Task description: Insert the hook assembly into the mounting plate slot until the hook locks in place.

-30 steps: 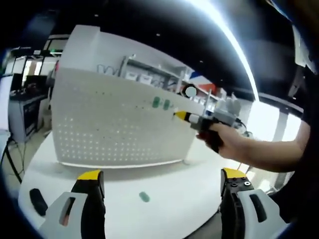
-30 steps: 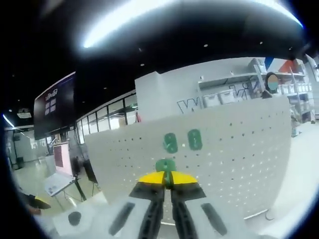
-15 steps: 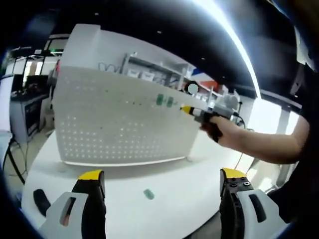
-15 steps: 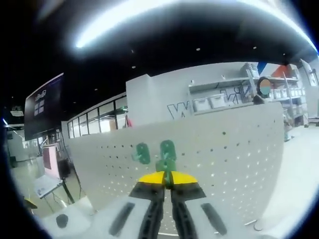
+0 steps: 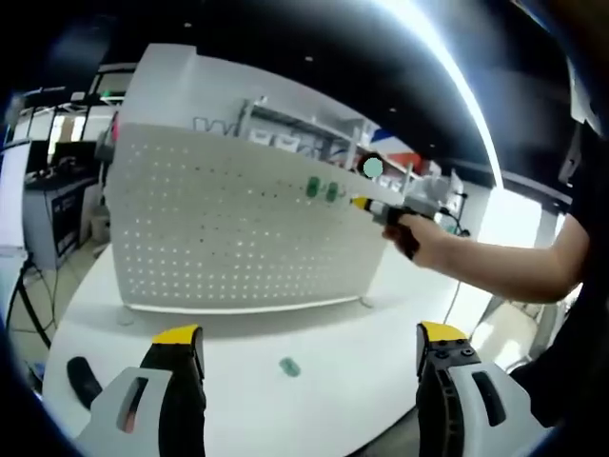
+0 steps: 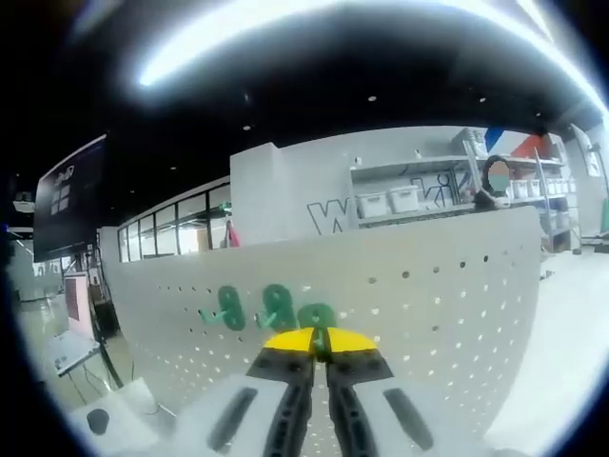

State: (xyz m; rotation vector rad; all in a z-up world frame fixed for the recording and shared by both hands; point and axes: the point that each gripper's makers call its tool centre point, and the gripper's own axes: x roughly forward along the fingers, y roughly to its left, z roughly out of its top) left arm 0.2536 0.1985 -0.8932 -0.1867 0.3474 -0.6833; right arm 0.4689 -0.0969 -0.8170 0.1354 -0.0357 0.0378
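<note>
A white perforated mounting plate [image 5: 238, 233] stands upright on the round white table [image 5: 362, 352]. Two green hooks [image 5: 321, 189] hang side by side near its top edge. My right gripper [image 5: 365, 203], held in a person's hand, is at the plate just right of them. In the right gripper view my right gripper [image 6: 319, 340] is shut on a third green hook [image 6: 315, 315], close to the plate [image 6: 438, 305] and right of the mounted hooks [image 6: 253, 307]. My left gripper [image 5: 306, 335] hangs open over the table. Another green hook [image 5: 289, 367] lies flat on the table between its jaws.
A black object [image 5: 84, 381] lies on the table's left edge. The person's forearm [image 5: 504, 271] reaches in from the right. Shelves and a white wall stand behind the plate; desks with screens [image 5: 43, 181] are at the far left.
My right gripper, still shut on its green hook, has shifted rightward along the plate, so the two mounted hooks now sit left of it. The left gripper stays open and low.
</note>
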